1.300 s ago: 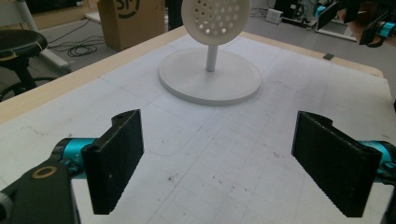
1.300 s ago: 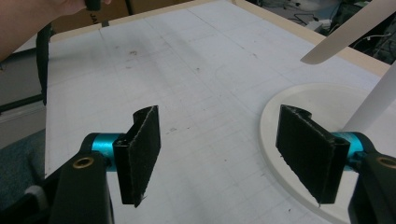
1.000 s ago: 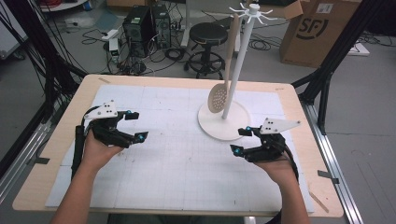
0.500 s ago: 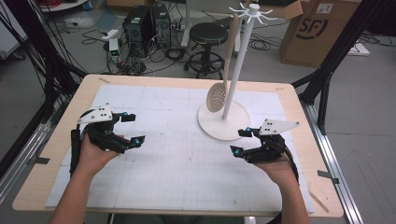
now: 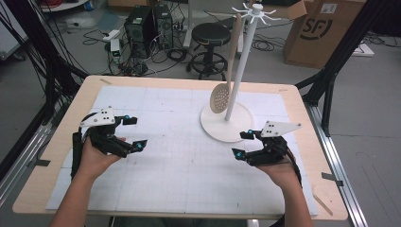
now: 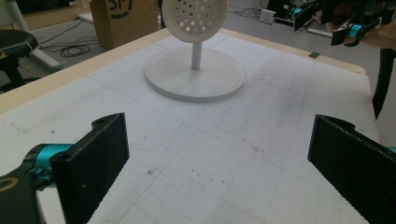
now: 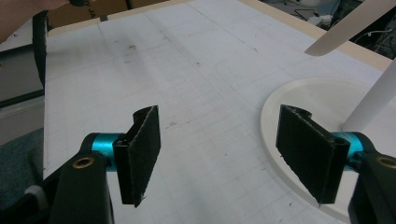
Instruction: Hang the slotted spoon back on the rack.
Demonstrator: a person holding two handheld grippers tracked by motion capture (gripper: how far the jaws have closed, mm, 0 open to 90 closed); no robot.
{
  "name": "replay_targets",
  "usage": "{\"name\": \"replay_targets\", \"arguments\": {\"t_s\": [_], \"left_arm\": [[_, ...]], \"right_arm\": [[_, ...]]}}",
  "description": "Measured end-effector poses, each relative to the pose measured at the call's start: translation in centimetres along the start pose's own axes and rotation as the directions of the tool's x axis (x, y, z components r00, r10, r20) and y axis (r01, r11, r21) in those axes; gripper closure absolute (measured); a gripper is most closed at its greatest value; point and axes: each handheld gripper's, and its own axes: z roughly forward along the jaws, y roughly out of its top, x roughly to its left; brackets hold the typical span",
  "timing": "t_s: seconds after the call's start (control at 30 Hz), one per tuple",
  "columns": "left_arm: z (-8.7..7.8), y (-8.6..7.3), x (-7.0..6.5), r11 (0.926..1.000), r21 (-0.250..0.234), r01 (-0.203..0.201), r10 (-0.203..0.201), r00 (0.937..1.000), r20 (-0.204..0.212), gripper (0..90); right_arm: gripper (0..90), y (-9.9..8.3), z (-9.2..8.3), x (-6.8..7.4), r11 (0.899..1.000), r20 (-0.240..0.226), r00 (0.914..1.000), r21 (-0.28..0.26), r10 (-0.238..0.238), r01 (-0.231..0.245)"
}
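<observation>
Skimmer (image 5: 219, 98) hangs by its long handle from a hook on the white rack (image 5: 247, 61), its holed bowl low beside the pole over the round base, as the high view has it. Both hands rest on the gridded mat (image 5: 189, 165), well apart from the rack: left gripper (image 5: 135, 133) with jaws that have just been opening, now wide with nothing between them, right gripper (image 5: 242, 144) with jaws apart and bare. I judge the hanging done, or a reach for the skimmer not yet begun.

Left gripper view: bare mat lies between the jaws and the rack's base (image 6: 194, 77), so the way forward is free.

Right gripper view: base rim (image 7: 275, 140) sits just beside the right jaw; a reach must clear the pole and the table edge behind
</observation>
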Motion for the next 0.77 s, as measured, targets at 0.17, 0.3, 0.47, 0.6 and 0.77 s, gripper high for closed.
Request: {"name": "replay_targets", "arguments": {"t_s": [0.17, 0.3, 0.47, 0.6, 0.77], "left_arm": [[0.01, -0.16, -0.01, 1.0, -0.004, -0.002, 0.002, 0.9999, 0.013, 5.9], [0.22, -0.29, -0.09, 1.0, 0.005, -0.007, 0.007, 0.9998, 0.018, 5.9], [0.22, -0.32, -0.14, 1.0, 0.002, -0.005, 0.005, 0.9998, 0.018, 2.9], [0.25, -0.37, -0.03, 1.0, 0.009, -0.002, 0.002, 0.9999, 0.013, 2.8], [0.33, -0.42, -0.07, 0.9999, 0.016, -0.003, 0.003, 0.9999, 0.011, 2.8]], "right_arm": [[29.8, 0.01, 0.07, 0.05, 1.0, -0.002, 1.0, 0.005, 0.005, -0.005], [29.8, 0.04, 0.33, 0.13, 1.0, -0.009, 1.0, 0.011, 0.001, -0.001], [29.8, 0.04, 0.32, 0.17, 1.0, -0.008, 1.0, 0.014, 0.003, -0.003], [29.8, 0.04, 0.34, 0.18, 1.0, -0.008, 1.0, 0.01, 0.0, 0.0], [29.8, 0.06, 0.33, 0.17, 1.0, -0.008, 1.0, 0.008, -0.005, 0.005]]}}
